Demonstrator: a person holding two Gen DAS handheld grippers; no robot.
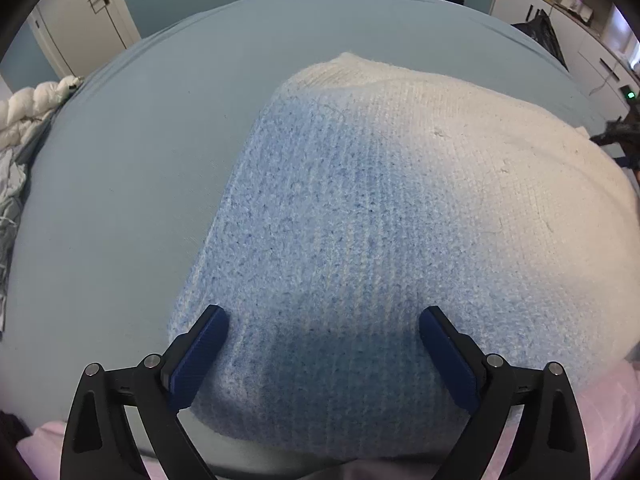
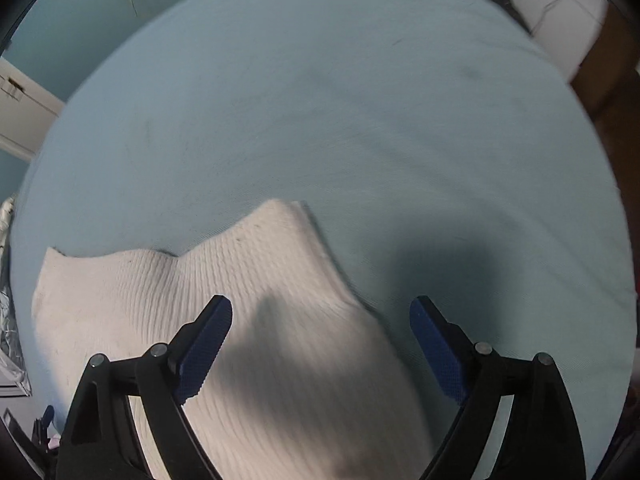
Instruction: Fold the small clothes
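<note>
The knitted sweater (image 1: 360, 220), blue fading to white, is lying on the pale blue bed sheet (image 1: 140, 160). The left gripper (image 1: 324, 328) is hanging over it with jaws spread wide, gripping nothing. The right gripper (image 2: 320, 320) is standing wide too, over the sweater's white edge, empty.

Pale blue bedsheet (image 1: 168, 128), white puffy quilt (image 1: 28, 108) at its edge — white door (image 1: 80, 12), white cabinets (image 1: 560, 8)

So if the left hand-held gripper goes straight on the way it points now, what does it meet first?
Most likely the blue part of the knitted garment: the open left hand-held gripper points down at it, though how near it is remains unclear.
</note>
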